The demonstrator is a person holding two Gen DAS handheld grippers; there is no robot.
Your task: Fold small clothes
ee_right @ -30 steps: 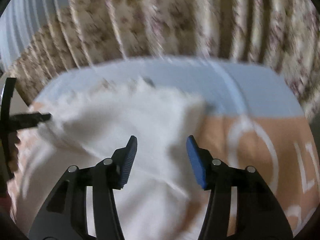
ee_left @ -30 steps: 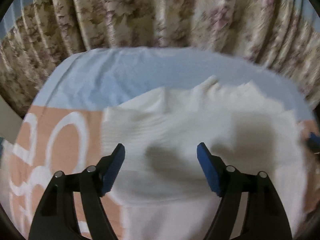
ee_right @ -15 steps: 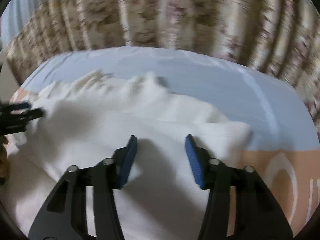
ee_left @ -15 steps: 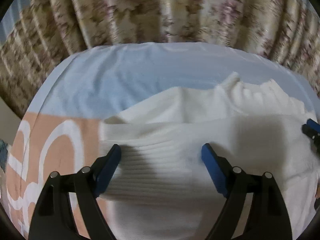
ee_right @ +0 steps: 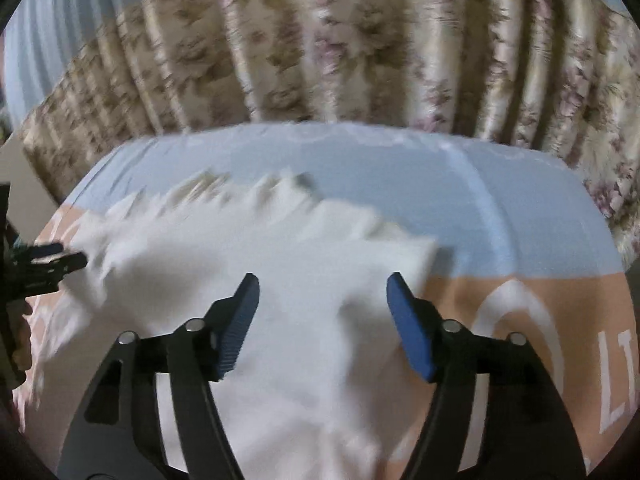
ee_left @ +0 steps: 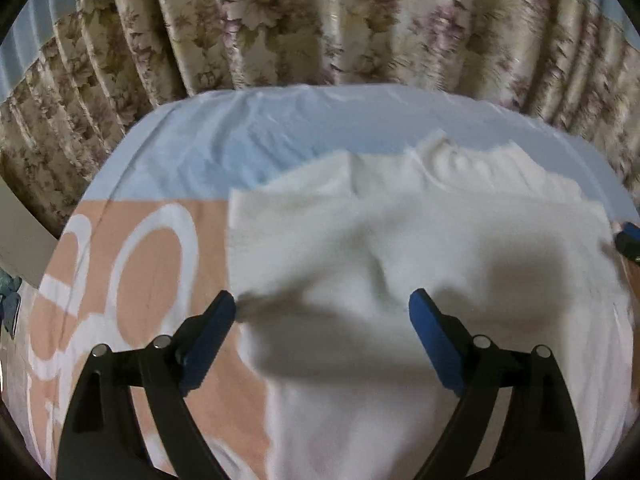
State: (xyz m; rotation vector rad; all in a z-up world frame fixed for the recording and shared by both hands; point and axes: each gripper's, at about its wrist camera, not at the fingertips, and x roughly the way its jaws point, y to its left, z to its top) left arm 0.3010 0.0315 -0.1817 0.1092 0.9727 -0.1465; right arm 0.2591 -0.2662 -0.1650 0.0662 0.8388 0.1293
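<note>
A white knit garment (ee_left: 420,240) lies on the bed, its upper part folded over, with a ribbed collar edge at the far side. It also shows in the right wrist view (ee_right: 280,264), blurred. My left gripper (ee_left: 322,312) is open and empty, hovering over the garment's left part. My right gripper (ee_right: 322,292) is open and empty over the garment's right part. The right gripper's tip shows at the right edge of the left wrist view (ee_left: 628,240). The left gripper shows at the left edge of the right wrist view (ee_right: 44,268).
The bed has a sheet, light blue at the far side (ee_left: 260,136) and peach with white letters nearer (ee_left: 152,264). A floral curtain (ee_left: 320,20) hangs right behind the bed's far edge.
Both grippers have pulled back and lifted a little from the garment. The right gripper's jaws have opened wider. The garment's folded top lies flatter.
</note>
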